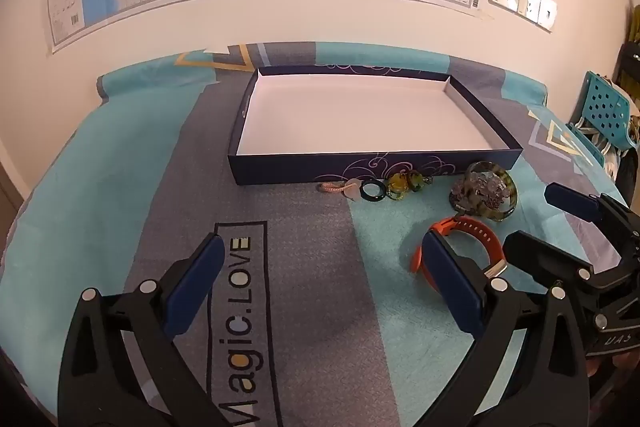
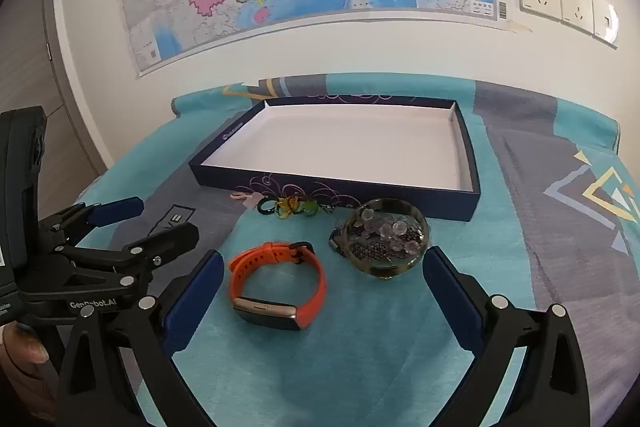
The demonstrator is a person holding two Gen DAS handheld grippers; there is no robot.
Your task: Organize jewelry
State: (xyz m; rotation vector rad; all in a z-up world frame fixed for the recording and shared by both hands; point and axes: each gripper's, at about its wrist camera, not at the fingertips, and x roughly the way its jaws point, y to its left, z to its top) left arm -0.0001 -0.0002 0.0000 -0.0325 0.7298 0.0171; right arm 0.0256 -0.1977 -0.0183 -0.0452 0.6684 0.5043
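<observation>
- Both claws are standing wide, nothing between the pads of either. The right claw (image 2: 320,291) is hovering over the orange watch (image 2: 276,285); the left claw (image 1: 320,283) is hovering over bare cloth, with the watch (image 1: 460,247) just beside its right pad.
- The jewelry is lying on the blanket-covered desk (image 2: 360,367), in front of the shallow blue box (image 2: 336,187), which is sitting empty, white floor showing.
- A row of small pieces, a dark ring (image 2: 266,205) and yellow-green glass trinkets (image 2: 298,207), is sitting just against the box's near wall. A glass bangle (image 2: 386,239) with beads inside it is resting to the right of them, close to the watch.
- Judged step: first pick, most likely the watch with the right claw.
- To do it well: I would be closing across the strap loop rather than the flat face, coming down squarely so the pads straddle the band, then lifting clear over the near wall before letting go.
- Edges: the box wall is low but needs clearing; the small row is tight against it, so a claw finger has little room on that side.
- Open room: cloth in front and to the left is free. The two claws are sitting close together; one moving at a time looks safer.
</observation>
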